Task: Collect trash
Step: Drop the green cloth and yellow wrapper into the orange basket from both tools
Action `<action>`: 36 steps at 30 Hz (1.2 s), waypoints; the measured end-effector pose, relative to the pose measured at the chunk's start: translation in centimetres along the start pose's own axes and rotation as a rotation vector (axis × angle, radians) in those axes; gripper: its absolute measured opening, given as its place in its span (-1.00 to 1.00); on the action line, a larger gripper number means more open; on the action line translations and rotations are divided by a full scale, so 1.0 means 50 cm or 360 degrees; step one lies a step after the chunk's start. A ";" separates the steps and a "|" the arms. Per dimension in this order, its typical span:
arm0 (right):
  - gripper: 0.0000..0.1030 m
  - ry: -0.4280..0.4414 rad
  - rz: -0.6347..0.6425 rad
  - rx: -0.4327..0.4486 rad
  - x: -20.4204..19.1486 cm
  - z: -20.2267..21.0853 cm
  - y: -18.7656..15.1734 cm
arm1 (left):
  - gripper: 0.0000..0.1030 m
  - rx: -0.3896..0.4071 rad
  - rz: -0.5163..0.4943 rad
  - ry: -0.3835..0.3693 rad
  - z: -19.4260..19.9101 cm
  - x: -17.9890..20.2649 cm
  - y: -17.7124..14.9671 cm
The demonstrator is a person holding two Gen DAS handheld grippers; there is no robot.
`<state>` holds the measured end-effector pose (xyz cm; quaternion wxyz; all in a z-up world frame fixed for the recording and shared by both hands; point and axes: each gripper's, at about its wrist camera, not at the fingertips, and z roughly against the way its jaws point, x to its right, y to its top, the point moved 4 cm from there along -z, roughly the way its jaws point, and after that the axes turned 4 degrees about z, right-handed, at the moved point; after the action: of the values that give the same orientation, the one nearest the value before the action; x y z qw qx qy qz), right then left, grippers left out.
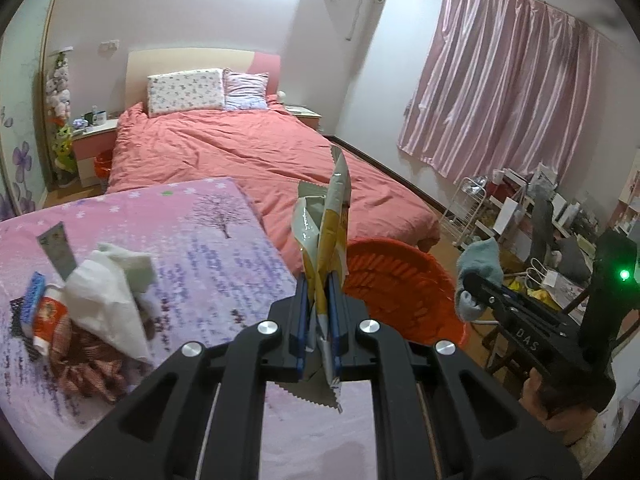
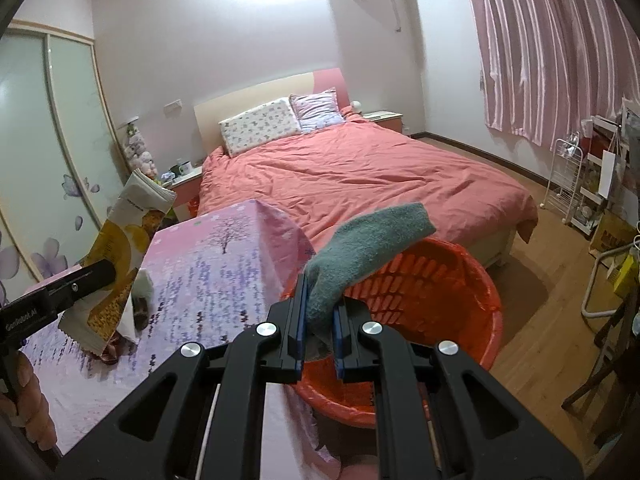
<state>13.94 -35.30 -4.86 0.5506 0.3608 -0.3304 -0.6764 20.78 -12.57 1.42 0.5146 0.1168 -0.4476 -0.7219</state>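
Left wrist view: my left gripper (image 1: 319, 304) clamps a crumpled yellow and silver snack wrapper (image 1: 326, 224), upright before the red plastic basket (image 1: 404, 280).
Right wrist view: my right gripper (image 2: 320, 320) pinches a grey-green fabric sock (image 2: 360, 248) over that basket's rim (image 2: 494, 312)

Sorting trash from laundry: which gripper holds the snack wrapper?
The left gripper: its jaws pinch the yellow snack wrapper; the right gripper clamps a grey-green sock.

A yellow and silver wrapper (image 1: 326, 232) stands up, pinched flat. A grey-green sock (image 2: 360, 248) hangs bent over the red bin (image 2: 452, 280). More trash lies on the pink table: a white tissue (image 1: 108, 292) and a red pack (image 1: 50, 316).
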 end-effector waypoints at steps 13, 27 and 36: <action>-0.79 -0.0040 -0.0069 -0.0040 0.094 -0.035 -0.011 | -0.80 -0.0124 -0.0047 -0.0152 -0.119 0.096 -0.026; -0.37 -0.0034 -0.0116 -0.0134 0.136 -0.103 -0.022 | -0.46 -0.0314 -0.0036 -0.0133 -0.279 0.106 -0.054; -0.04 -0.0030 -0.0112 -0.0187 0.118 -0.105 -0.046 | -0.11 -0.0329 0.0016 0.0005 -0.282 0.028 -0.060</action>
<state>16.43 -40.98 -10.28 0.5436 0.3328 -0.2822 -0.7170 27.11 -20.95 -8.54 0.5281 0.0619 -0.3705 -0.7616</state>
